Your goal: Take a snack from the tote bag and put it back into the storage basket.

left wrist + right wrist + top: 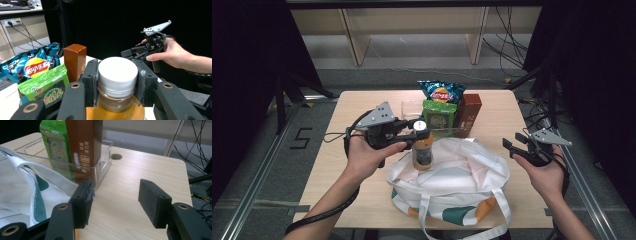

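bag: white tote bag (467, 175) with green and orange print, nearest my edge of the table (362, 165), mouth open, straps hanging toward me
bag contents: can't tell what's inside, just white fabric folds
clear bin: transparent bin (102, 165) behind the bag, near the table's far edge
bin contents: green snack pack (438, 115) and brown box (468, 114) standing upright side by side; blue chip bag (441, 92) stands just behind them, whether it's inside the bin I can't tell
bottle: bottle (422, 150) with white ribbed cap (117, 72), amber liquid, clear neck, label on the body; upright
bottle location: held up over the bag's open mouth at its left rim, in front of the bin; base in or above the bag, can't tell which
my left gripper: left gripper (418, 131) clamped on the bottle at the cap and neck, one jaw each side, pads touching
my left hand: left hand (367, 152) wrapped round the handle, forearm coming in from bottom left, gripper pointing right across the table
my right gripper: right gripper (514, 145) jaws spread wide, nothing between them, over bare table right of the bag
my right hand: right hand (544, 170) palm up, gripper pointing left toward the bag and bin
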`<state>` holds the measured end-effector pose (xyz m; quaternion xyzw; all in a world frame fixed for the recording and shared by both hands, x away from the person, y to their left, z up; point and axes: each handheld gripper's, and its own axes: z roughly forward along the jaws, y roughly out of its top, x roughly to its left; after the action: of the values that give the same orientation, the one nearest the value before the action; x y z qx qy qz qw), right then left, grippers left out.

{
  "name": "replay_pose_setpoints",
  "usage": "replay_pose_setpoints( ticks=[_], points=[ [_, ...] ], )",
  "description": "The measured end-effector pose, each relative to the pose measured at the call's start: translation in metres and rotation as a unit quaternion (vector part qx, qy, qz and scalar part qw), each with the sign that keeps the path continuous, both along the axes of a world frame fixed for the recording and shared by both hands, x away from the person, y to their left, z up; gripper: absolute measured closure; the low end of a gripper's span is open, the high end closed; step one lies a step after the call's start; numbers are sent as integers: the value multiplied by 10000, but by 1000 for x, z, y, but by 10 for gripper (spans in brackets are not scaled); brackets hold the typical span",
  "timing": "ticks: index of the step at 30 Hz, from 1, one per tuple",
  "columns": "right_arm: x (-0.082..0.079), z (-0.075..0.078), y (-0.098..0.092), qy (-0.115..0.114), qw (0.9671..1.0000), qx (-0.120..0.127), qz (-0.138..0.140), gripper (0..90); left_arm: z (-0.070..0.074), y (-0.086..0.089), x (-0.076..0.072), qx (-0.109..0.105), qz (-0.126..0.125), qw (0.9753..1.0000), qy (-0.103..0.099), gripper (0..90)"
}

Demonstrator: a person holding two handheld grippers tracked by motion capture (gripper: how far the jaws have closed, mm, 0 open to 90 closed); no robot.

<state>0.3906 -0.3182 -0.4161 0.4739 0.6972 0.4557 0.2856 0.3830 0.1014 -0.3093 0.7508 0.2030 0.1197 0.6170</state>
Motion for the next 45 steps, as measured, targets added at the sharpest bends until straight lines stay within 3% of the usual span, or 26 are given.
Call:
replay_pose_setpoints(
  ticks=[3, 5, 8, 9, 10, 12, 16, 18, 23, 27, 28, 33, 36, 40, 42, 45],
  points=[
    [-1, 0, 1, 29, 10000, 45, 42, 458, 3, 0, 1, -22, 10, 10000, -18, 589],
    [2, -1, -1, -106, 9999, -23, 95, 458, 6, 1, 1, -18, 20, 10000, -33, 589],
    [1, -1, -1, -59, 9999, -78, 106, 457, 9, 1, 2, -62, 21, 9999, -105, 589],
    [0, -1, 1, -3, 10000, 68, 22, 457, 10, 1, 3, -57, 26, 9999, -111, 589],
    [0, -1, 1, -17, 10000, 65, 20, 458, 11, 2, 3, -68, 35, 9999, -121, 589],
    [2, 0, -3, -83, 9998, -130, 83, 457, 13, 3, 5, -66, 42, 9999, -126, 589],
    [2, 0, -5, -99, 9997, -223, 95, 458, 18, 3, 8, -76, 42, 9998, -154, 589],
    [1, -1, -2, -50, 9999, -73, -79, 457, 19, 3, 9, -100, 46, 9998, -158, 589],
    [1, -2, -3, -81, 9999, -138, -5, 458, 25, 3, 12, -124, 17, 9997, -211, 589],
    [1, -2, 1, 7, 10000, 82, 2, 458, 27, 3, 15, -149, 2, 9996, -239, 589],
    [2, -3, -1, -4, 10000, -81, 35, 458, 27, 3, 16, -154, -1, 9996, -249, 589],
    [2, -3, -4, -45, 9998, -204, 10, 458, 29, 5, 20, -188, 28, 9995, -267, 589],
    [2, -3, -3, -18, 9999, -85, 51, 458, 31, 5, 21, -219, 39, 9994, -280, 589],
    [2, -5, -2, -127, 9998, -112, -47, 458, 33, 6, 23, -211, 38, 9993, -293, 589],
    [2, -4, -4, -64, 9997, -247, 69, 458, 34, 6, 24, -200, 38, 9993, -302, 589],
    [1, -5, -2, -50, 9999, -144, 33, 458, 34, 7, 26, -203, 41, 9993, -308, 589]
  ],
)
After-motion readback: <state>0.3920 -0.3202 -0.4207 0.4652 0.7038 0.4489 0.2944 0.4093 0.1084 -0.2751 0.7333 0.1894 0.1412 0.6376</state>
